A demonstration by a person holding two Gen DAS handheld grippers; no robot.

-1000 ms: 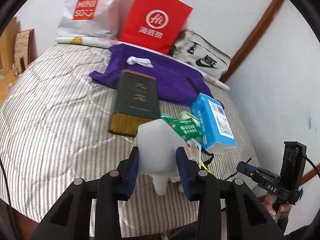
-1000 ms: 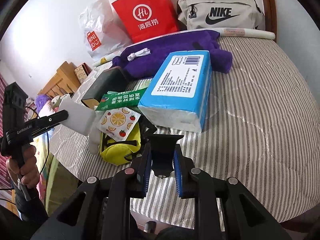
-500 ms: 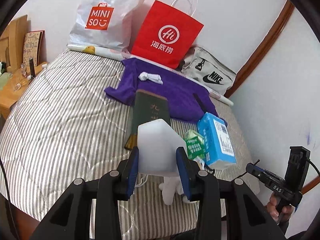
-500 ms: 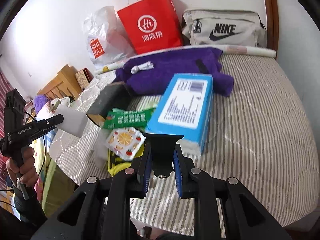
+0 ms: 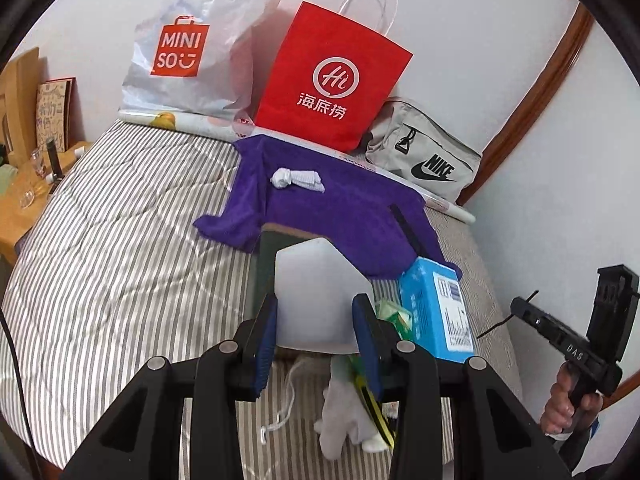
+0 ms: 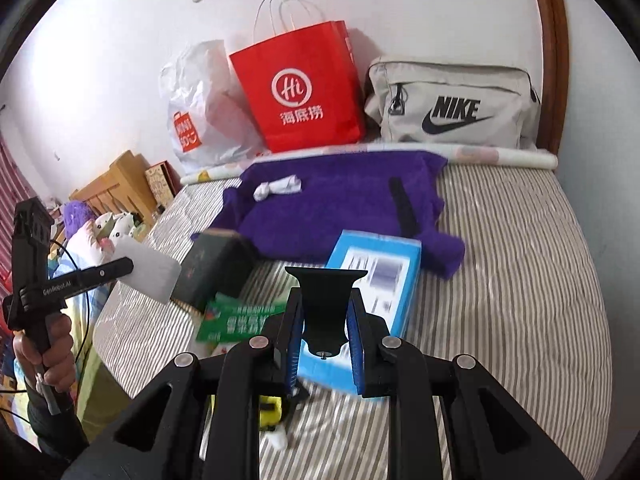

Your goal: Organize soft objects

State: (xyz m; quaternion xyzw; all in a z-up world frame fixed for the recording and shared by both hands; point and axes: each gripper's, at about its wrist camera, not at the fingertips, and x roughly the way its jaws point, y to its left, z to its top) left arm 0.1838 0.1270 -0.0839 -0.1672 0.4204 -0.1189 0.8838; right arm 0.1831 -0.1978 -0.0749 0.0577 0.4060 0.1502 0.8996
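Left gripper (image 5: 316,322) jaws clamped on white foam block (image 5: 318,296), held above striped bed (image 5: 120,272); right gripper (image 6: 325,334) nipping black bracket (image 6: 326,296). Carry step, prob. Next: pick drop spot w/ other soft stuff, e.g. purple towel (image 5: 340,208).

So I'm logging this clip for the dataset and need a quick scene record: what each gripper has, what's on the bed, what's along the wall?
left gripper: shut on white block
right gripper: shut on black holder
surface: striped bed
on bed: purple cloth with rolled white sock on it; blue tissue pack; dark green box; green packet
against wall: Miniso bag, red paper bag, Nike pouch
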